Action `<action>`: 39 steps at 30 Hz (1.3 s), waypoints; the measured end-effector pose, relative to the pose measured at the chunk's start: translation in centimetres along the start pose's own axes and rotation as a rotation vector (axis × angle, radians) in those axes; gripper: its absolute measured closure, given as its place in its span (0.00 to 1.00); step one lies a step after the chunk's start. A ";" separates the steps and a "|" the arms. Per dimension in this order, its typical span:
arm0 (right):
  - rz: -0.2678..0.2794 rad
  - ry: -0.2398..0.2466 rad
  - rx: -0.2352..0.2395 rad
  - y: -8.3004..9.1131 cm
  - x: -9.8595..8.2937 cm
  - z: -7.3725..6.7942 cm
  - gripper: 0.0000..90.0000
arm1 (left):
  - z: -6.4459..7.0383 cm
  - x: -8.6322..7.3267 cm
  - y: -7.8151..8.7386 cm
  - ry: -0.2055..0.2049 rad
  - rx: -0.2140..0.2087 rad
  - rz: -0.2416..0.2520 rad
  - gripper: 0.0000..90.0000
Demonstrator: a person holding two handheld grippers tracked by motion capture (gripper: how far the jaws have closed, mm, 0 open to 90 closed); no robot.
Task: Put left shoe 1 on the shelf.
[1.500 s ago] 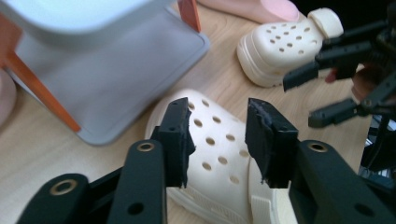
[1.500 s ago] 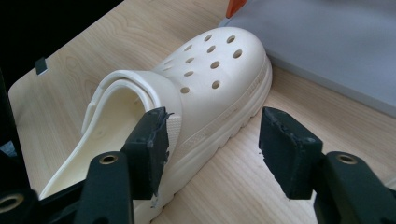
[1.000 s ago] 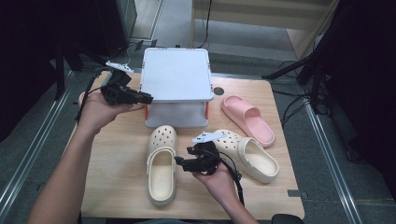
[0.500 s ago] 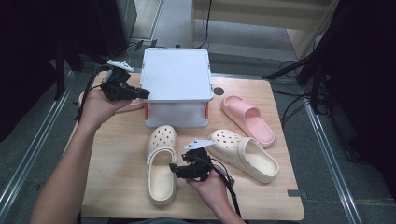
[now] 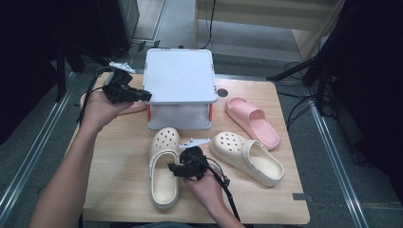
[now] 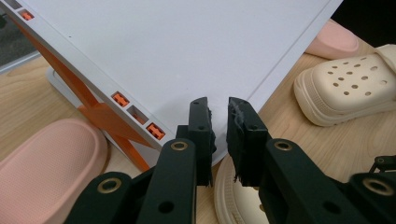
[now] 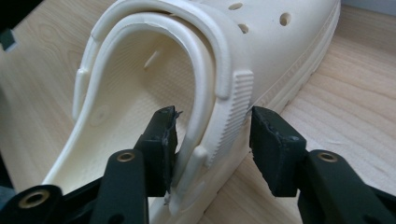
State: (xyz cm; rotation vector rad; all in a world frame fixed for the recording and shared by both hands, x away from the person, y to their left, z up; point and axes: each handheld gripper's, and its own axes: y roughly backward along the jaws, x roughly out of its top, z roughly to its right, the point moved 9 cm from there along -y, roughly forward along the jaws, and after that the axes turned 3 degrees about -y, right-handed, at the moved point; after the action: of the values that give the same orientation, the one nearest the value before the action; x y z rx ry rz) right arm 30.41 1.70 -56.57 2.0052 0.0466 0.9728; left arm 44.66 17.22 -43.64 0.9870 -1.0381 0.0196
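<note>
1. Straddling the side wall of the near cream clog, the right hand-held gripper has its jaws apart: one jaw sits inside the shoe opening against the folded strap, the other outside the ribbed wall, with a gap on that outer side, so the jaws are not yet clamped.
2. In the high view that right hand-held gripper sits at the right side of the near cream clog, about midway along it.
3. The near cream clog lies on the worktop toward its near edge, a little left of centre. Its long axis runs from the near edge toward the far edge, with the perforated toe pointing at the far edge and the heel opening toward the person.
4. The second cream clog lies to the right, well apart from the first, its long axis slanted: toe toward the worktop's middle, heel toward the near right corner.
5. The left hand-held gripper is held off the worktop at the left edge of the white lidded box. In its own view the left hand-held gripper has its jaws nearly together, a narrow gap between them and nothing held, over the corner of the lid.
6. A pink slide lies right of the box, toe toward the far edge, slanted. Another pink slide lies by the box's left side, partly hidden under the left hand.
</note>
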 end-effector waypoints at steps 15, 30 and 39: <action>-0.008 -0.062 -0.016 0.5 1.4 1.7 0.87 | 0.0 -0.1 -0.1 -0.004 -0.006 0.015 0.88; 0.047 -0.081 -0.077 1.8 5.8 3.8 0.88 | 0.0 -0.1 -0.1 -0.010 -0.005 0.016 0.87; 0.119 -0.132 -0.151 0.6 9.5 6.6 0.87 | 0.0 -0.1 -0.1 -0.011 -0.011 0.020 0.87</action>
State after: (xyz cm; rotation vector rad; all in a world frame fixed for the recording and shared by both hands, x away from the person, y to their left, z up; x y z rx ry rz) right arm 41.08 0.29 -52.24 1.9447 -0.2151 0.8882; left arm 44.69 17.23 -43.74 0.9675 -1.0571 0.0251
